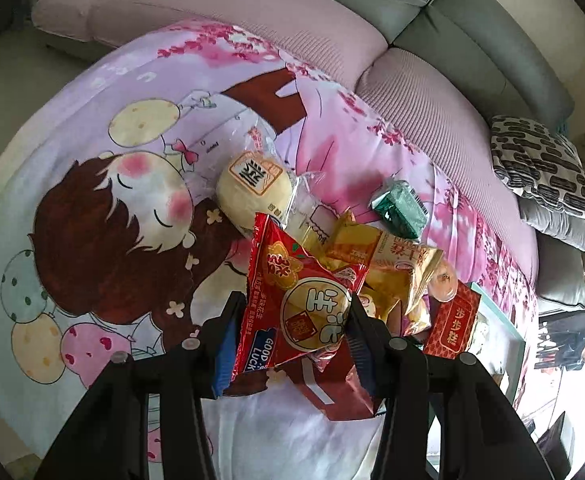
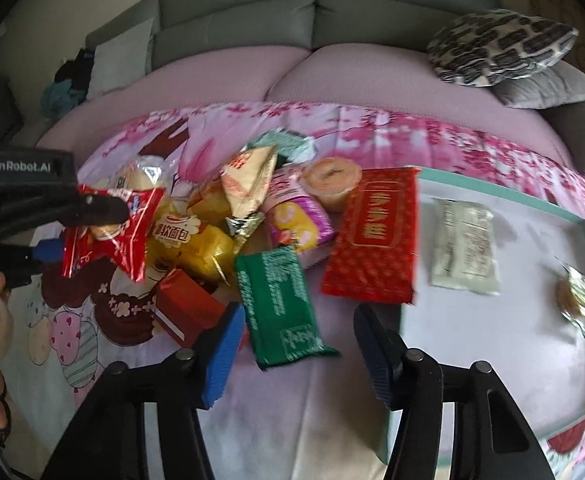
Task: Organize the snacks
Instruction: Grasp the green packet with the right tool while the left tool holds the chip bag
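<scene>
Red bag (image 1: 300,304): a red peanut snack bag, held up off the sheet, left of the snack pile and farthest from the tray.
Left tongs (image 1: 292,332): clenched on the red bag, one pad on each side of its crinkly foil.
Right tongs (image 2: 296,344): released; nothing is pressed between the pads. The green pack (image 2: 282,308) lies under the gap, nearer the left pad.
Tray (image 2: 504,188): teal-rimmed, right of the pile; it holds a white pack (image 2: 464,252) and a small wrapped sweet (image 2: 572,292).
Red packet (image 2: 372,236): flat, just left of the tray, its right edge at or over the rim.
Pile (image 2: 212,236): yellow bread bags, a pink pack, a jelly cup and a small red box, heaped touching one another, left of the tray.
Sheet (image 1: 92,208): cartoon-print, spread on a sofa seat under everything.
Step, my guess: the left hand is carrying the red bag to the tray while the right goes for the green pack.
Risk 1: the puffy foil bag may slip or twist out of the pads, since only its middle is pinched.
Risk 2: the right tongs are off-centre over the green pack; closing so may push it aside or catch its end only.
Risk 3: crossing toward the tray, the left hand could bump the right one or drag the bag through the pile.
</scene>
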`<state>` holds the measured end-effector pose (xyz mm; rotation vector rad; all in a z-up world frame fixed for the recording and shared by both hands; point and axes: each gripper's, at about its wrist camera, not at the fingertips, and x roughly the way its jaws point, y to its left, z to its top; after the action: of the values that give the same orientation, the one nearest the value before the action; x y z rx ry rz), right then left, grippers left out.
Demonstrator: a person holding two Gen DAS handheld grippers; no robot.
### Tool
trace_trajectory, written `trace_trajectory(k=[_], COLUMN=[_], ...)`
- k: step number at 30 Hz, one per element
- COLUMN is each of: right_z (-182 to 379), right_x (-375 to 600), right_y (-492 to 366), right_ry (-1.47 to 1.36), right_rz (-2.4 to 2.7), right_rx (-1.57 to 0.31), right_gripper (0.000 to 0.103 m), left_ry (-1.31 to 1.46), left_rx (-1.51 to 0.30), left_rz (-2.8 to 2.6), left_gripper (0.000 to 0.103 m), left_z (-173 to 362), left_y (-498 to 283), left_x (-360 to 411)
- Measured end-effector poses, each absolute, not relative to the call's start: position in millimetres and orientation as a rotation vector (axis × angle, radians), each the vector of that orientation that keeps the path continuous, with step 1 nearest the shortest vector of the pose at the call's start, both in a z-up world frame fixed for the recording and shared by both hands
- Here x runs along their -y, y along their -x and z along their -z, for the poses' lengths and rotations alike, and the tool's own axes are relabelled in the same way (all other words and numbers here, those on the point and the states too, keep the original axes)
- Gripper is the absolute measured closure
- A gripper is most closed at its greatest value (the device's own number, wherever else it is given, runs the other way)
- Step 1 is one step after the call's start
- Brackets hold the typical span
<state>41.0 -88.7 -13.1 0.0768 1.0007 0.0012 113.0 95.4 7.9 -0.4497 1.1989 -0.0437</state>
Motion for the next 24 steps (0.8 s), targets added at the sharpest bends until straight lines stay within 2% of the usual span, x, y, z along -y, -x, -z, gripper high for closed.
trace_trajectory(k=[10, 24], right_z=[29.9, 9.5], right_x=[77.2, 98.3], right_y=[-59.8, -45.2], right_ry=[-0.004, -0.104], right_rz=[-0.008, -0.004], right_rx=[-1.054, -0.997], right_gripper=[0.058, 0.061], left_ry=[0.454, 0.437], left_rx=[-1.203, -1.146], left_rz=[0.074, 0.114], left_gripper=[0.052, 0.052], left_z=[-4.0, -20.9], left_y=[-117.5, -112.2], left_x=[-96.9, -87.9])
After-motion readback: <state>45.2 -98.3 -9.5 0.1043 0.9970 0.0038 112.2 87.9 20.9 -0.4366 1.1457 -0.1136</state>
